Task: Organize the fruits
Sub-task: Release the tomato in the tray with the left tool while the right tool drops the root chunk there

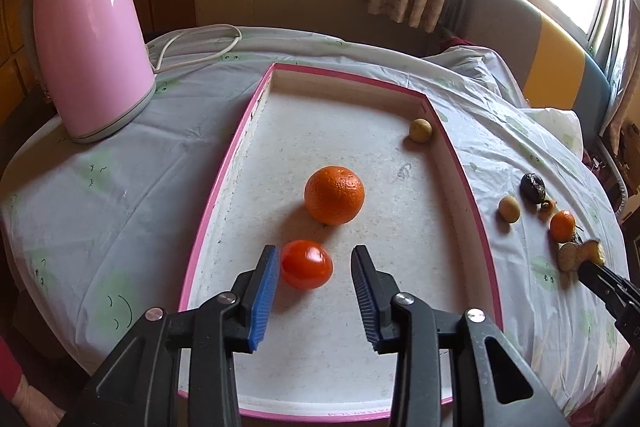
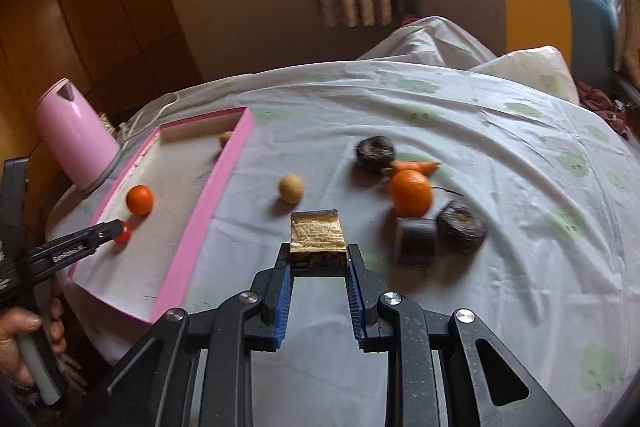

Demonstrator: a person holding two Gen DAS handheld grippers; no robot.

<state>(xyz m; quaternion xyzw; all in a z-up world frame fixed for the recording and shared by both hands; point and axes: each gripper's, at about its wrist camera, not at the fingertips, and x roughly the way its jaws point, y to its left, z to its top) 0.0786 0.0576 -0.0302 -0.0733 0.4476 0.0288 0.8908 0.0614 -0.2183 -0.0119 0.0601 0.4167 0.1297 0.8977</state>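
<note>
Pink-rimmed, the tray (image 1: 224, 187) sat on my cloth-covered table (image 1: 120, 155), holding a large orange (image 1: 334, 195), a small yellowish fruit (image 1: 420, 129) and a red tomato (image 1: 306, 264). My left gripper (image 1: 316, 259) stood spread around that tomato, left pad just beside it, right pad clear. My right gripper (image 2: 319, 255) pinched a cut block with a pale, fibrous face (image 2: 317, 235), above the cloth, near a small orange (image 2: 411, 193).

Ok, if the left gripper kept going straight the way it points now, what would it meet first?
Probably the red tomato: it lies in the pink tray between the open fingers of the left gripper, close to the left pad. Past it sits the large orange. Depth is hard to judge.
</note>
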